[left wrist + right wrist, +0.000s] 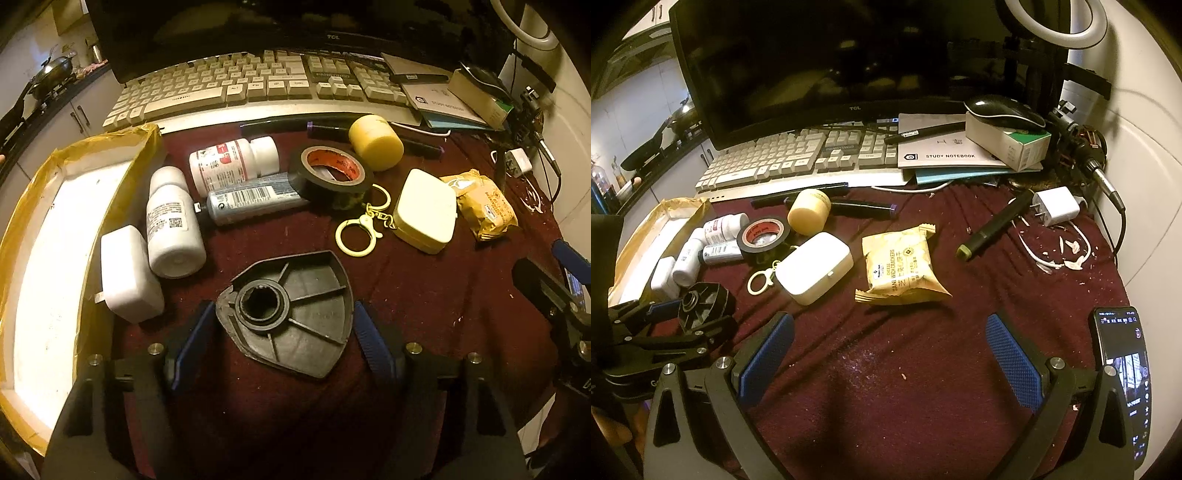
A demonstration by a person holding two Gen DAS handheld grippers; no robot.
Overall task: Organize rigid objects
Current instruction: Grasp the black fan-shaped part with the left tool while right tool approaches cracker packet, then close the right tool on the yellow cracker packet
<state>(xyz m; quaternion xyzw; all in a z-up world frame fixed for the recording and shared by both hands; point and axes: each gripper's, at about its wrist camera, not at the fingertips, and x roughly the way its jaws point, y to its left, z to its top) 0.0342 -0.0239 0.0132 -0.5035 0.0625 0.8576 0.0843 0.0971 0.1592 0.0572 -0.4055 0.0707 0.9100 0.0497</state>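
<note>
Black plastic shield-shaped part (291, 317) lies flat on the maroon cloth (424, 295), just in front of the white bottle (171, 229), hub up, ribs fanning from the hub; its long axis runs away from the camera. Left gripper (282, 332) straddles it, pads (365, 332) at its edges; contact cannot be confirmed. Right gripper (890, 350) stands wide apart, empty.

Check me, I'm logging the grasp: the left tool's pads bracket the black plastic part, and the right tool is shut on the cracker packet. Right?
Only partly. The left tool does bracket the black plastic part, but the right tool is open over bare cloth; the cracker packet lies beyond its pads, untouched. The right wrist view shows this.
</note>
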